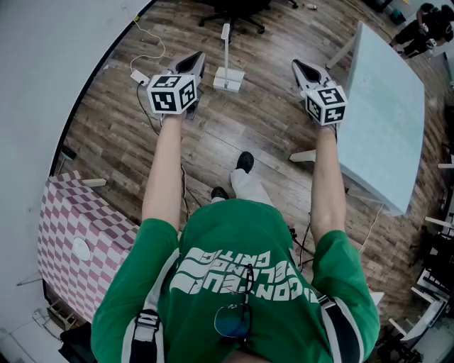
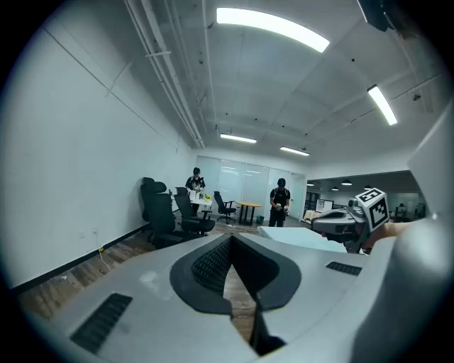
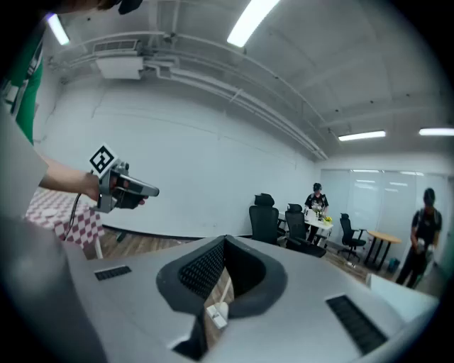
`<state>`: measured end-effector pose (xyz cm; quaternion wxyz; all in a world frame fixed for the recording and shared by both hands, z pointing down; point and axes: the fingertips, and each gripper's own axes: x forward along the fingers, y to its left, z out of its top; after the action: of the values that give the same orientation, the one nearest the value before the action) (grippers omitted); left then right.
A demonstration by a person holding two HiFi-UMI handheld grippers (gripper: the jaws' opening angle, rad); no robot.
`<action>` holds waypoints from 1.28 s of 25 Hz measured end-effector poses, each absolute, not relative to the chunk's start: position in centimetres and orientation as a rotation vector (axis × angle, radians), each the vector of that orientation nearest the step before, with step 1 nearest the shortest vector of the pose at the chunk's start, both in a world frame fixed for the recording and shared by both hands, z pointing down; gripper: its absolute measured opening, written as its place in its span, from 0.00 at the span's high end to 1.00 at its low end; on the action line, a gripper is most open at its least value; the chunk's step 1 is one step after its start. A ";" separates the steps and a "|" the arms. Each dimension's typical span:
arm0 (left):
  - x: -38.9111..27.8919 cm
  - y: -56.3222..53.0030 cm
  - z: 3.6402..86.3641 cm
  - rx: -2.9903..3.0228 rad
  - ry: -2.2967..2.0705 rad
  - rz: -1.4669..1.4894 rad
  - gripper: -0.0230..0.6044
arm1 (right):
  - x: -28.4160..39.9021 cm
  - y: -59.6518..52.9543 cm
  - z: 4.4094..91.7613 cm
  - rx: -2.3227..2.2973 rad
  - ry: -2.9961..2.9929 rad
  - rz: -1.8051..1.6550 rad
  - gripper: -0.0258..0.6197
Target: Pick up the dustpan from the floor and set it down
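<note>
**Dustpan on floor, both grippers shut and empty**

- Both grippers are held out ahead at arm's length and tipped slightly down.
- Left gripper [image 1: 194, 59]: jaws are pressed together at the tips, with nothing pinched.
- Right gripper [image 1: 299, 65]: the tips are likewise seen meeting in its own view, with nothing gripped.
- Dustpan [image 1: 228, 76]: white and long-handled. It is stood on the wood floor [image 1: 273, 124] ahead, between the two grippers, with its handle upright. It is touched by neither gripper. A white bit of it is glimpsed through the slot behind the right jaws.
- Table [image 1: 389, 117]: pale, placed at the right, beside the right gripper in the head view.
- Checkered box [image 1: 74, 227]: set at the left by the wall.
- Cable [image 1: 145, 57]: laid on the floor near the left gripper.
- Chair [image 1: 230, 10]: parked beyond the dustpan.
- Two people are seen far back in the room.
</note>
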<state>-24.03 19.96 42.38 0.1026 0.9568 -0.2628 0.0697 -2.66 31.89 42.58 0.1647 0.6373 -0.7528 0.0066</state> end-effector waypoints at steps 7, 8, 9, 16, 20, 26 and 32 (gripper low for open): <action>-21.3 16.7 42.3 2.848 -0.794 0.209 0.96 | 2.6 26.2 39.5 1.831 -2.109 -0.012 0.95; -20.8 16.3 42.6 2.848 -0.789 0.220 0.96 | 2.9 25.9 40.1 1.844 -2.114 0.006 0.95; -20.3 15.9 43.0 2.851 -0.783 0.239 0.96 | 3.1 25.5 40.8 1.850 -2.116 0.026 0.95; -17.4 12.5 45.0 2.848 -0.788 0.306 0.96 | 5.5 22.1 44.9 1.884 -2.159 0.131 0.95; -15.5 10.9 45.7 2.829 -0.809 0.326 0.96 | 7.3 19.9 45.5 1.881 -2.171 0.148 0.95; -13.7 9.1 47.0 2.775 -0.893 0.321 0.96 | 9.1 17.4 45.9 1.874 -2.190 0.181 0.95; -12.4 8.4 46.2 2.753 -0.972 0.295 0.96 | 9.7 16.0 46.0 1.937 -2.182 0.221 0.95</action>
<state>-12.41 8.38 46.17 0.1034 0.9331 -0.3295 0.1000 9.73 15.99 46.02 0.1075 0.6580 -0.7415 0.0751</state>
